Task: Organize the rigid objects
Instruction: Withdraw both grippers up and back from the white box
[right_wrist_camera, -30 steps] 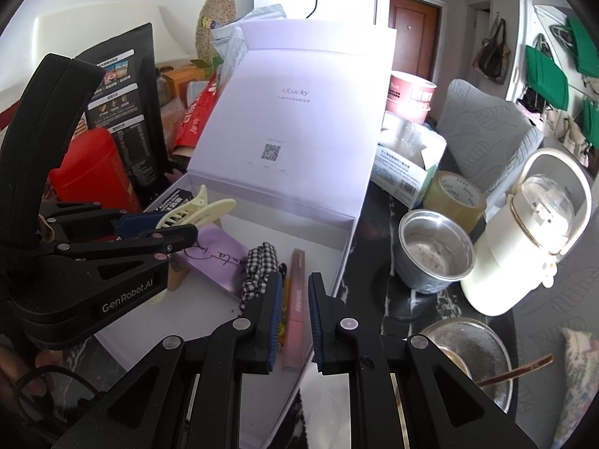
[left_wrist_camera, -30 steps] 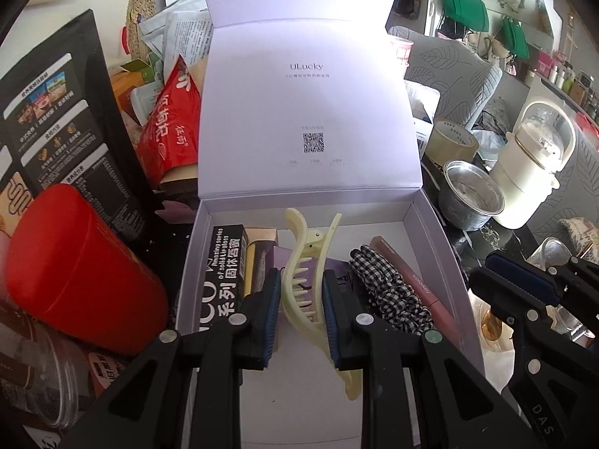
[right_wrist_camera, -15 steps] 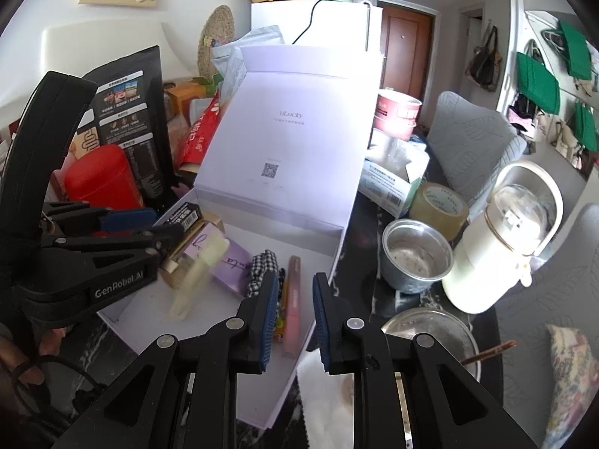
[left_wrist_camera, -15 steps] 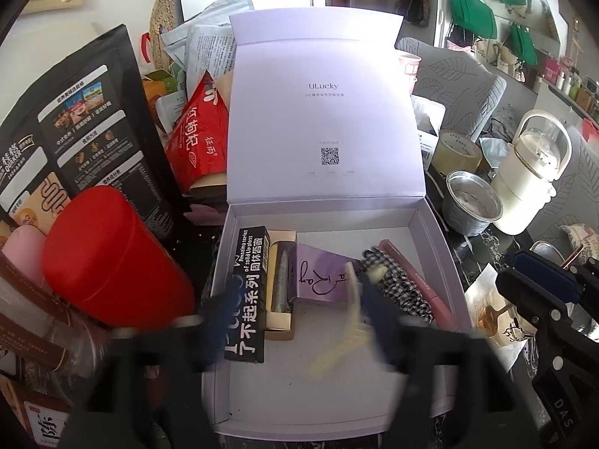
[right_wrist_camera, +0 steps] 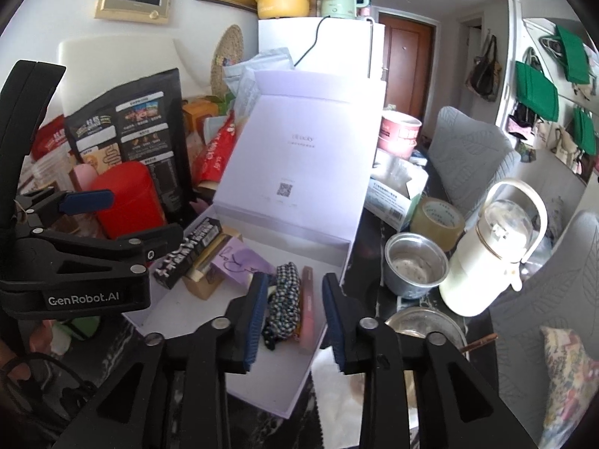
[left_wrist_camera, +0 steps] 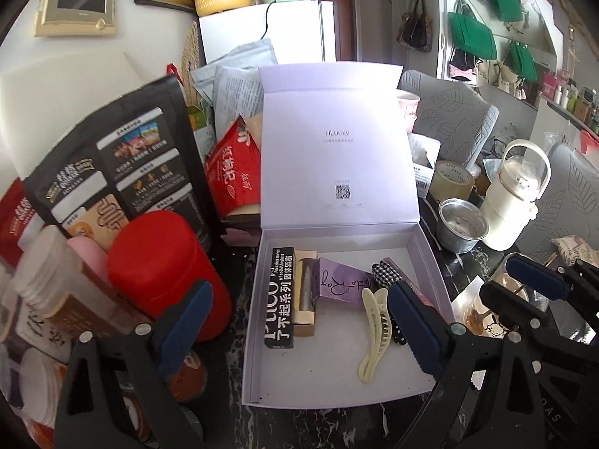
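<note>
The lavender gift box [left_wrist_camera: 430,262] lies ahead of and below both grippers, lid upright at its far edge. 1 second ago the left gripper [left_wrist_camera: 295,321] was clamped on the pale yellow hair claw clip [left_wrist_camera: 374,333]. Its jaws now stand wide and are still opening, with nothing pressed between the pads. The clip lies flat on the box floor, below the gripper and nearer its right finger, clear of both pads. Judgement: this placement is complete and the left gripper is free for the next item.

The right gripper [right_wrist_camera: 294,321] was closed over the right side of the box 1 second ago. Its jaws are now opening, and the view has drawn back from the box. Below and between its fingers lie the black-and-white checked fabric piece [right_wrist_camera: 286,303] and the pink tube [right_wrist_camera: 307,308], both resting on the box floor. No pad presses on either. Judgement: the tube has likely just been released.

Contents ahead of the left gripper, largest to smallest:
1. Black printed carton [left_wrist_camera: 279,295], against the left wall
2. Purple card sleeve [left_wrist_camera: 342,284], centre
3. Tan windowed carton [left_wrist_camera: 305,292], between items 1 and 2

The red canister [left_wrist_camera: 164,273] stands outside the box, just beyond the left finger
</note>
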The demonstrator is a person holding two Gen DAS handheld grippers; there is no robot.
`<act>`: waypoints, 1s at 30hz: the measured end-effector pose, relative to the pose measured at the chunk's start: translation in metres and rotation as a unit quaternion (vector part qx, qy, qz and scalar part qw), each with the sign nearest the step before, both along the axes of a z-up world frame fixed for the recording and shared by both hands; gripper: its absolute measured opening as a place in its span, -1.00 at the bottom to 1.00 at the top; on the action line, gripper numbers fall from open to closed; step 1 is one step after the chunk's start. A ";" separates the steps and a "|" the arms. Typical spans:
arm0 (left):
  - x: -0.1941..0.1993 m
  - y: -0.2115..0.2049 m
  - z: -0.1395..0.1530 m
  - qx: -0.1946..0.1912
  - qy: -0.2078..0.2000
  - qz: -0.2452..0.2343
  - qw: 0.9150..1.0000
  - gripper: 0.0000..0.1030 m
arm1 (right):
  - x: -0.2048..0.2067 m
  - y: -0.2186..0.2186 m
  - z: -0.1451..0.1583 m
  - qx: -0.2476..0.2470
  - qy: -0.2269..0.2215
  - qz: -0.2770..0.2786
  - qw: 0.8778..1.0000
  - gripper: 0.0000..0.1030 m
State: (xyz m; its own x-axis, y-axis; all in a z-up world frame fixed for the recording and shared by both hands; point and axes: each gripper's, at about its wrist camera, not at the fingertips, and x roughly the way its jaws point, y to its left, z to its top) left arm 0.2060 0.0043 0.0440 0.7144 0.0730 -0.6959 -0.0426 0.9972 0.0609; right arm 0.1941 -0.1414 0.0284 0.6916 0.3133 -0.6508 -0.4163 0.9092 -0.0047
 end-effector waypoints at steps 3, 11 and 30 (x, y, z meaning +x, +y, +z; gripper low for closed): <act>-0.015 0.002 0.010 -0.001 -0.012 0.001 1.000 0.87 | -0.012 0.001 0.009 0.003 -0.009 0.002 1.000 -0.06; -0.058 0.007 0.031 -0.002 -0.044 -0.001 0.999 0.99 | -0.048 -0.002 0.030 0.005 -0.036 -0.008 0.999 0.66; -0.139 0.011 0.031 0.011 -0.053 0.017 0.998 0.99 | -0.116 -0.016 0.037 0.003 -0.044 -0.033 0.998 0.72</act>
State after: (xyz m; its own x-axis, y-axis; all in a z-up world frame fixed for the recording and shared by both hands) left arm 0.0674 0.0150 0.0752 0.7804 0.1131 -0.6149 -0.0842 0.9936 0.0760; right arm 0.0777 -0.1576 0.0656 0.7653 0.2685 -0.5850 -0.3539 0.9346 -0.0340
